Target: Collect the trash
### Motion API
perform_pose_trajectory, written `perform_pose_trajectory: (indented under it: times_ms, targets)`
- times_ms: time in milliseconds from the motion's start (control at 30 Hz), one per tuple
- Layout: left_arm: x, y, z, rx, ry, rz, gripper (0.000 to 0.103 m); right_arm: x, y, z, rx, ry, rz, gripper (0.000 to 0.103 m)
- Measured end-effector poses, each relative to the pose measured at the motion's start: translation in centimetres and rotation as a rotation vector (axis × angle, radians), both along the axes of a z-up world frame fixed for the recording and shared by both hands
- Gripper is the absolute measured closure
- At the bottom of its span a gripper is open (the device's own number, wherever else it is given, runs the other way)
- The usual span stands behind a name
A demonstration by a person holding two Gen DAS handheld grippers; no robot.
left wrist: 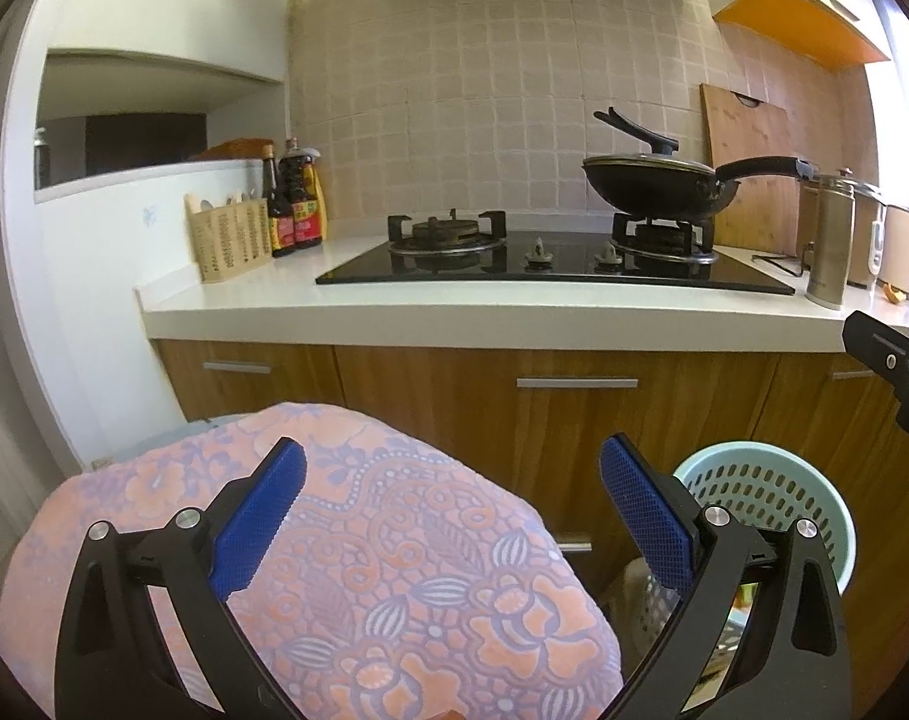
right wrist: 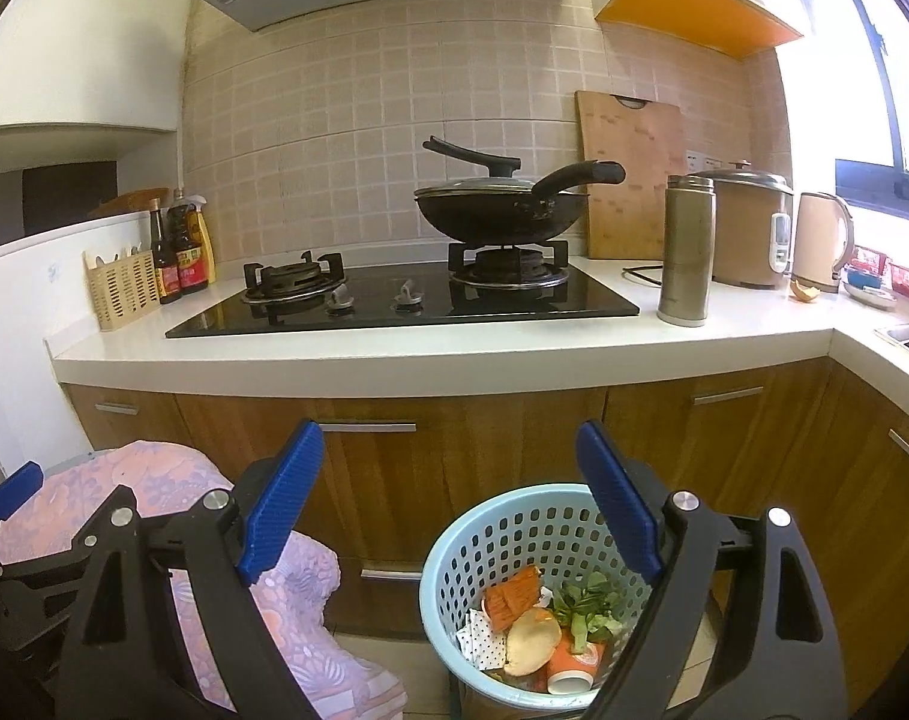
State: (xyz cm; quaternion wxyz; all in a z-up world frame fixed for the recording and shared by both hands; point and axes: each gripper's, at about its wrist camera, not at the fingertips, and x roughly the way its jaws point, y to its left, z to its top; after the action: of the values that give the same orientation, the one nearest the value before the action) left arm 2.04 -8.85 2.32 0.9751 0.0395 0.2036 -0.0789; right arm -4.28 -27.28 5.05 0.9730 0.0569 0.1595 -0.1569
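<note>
Blue-padded left claw (left wrist: 453, 474) and right claw (right wrist: 451, 468) gape wide, empty.

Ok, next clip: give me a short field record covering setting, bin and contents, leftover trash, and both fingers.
setting: kitchen, white counter with black gas hob
bin: pale blue perforated plastic basket on the floor by the wooden cabinets
bin contents: greens, orange peel, orange paper cup, paper scraps
leftover trash: peel scrap on the counter by the beige kettle
left gripper: fingers open, nothing between, over floral cloth
right gripper: fingers open, nothing between
</note>
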Motion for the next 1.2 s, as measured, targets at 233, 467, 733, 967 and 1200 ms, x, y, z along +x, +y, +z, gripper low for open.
perform_pose_trajectory:
  times_ms: [233,467,733,967,1200]
  targets:
    - [0.1,0.1,-0.1,0.004,0.001,0.01,0.008,0.1,-0.2,0.1,0.009,0.004,0.007,0.019]
    - [0.1,-0.2,-0.2,0.002,0.006,0.003,0.008,-0.1,-0.5,-0.1,0.001,0.007,-0.005,0.019]
    - [0.0,-0.1,-0.3,-0.027,-0.001,-0.004,0.008,-0.7,-1.1,0.0,-0.004,0.013,-0.025,0.019]
    - [0.2,-0.8,-0.9,-0.007,0.001,-0.009,0.008,-1.3,-2.5,0.0,0.013,0.02,-0.036,0.019]
    - [0.5,-0.7,-1.1,-0.012,0.005,0.004,0.008,-1.5,-3.2,-0.3,0.021,0.028,-0.035,0.018]
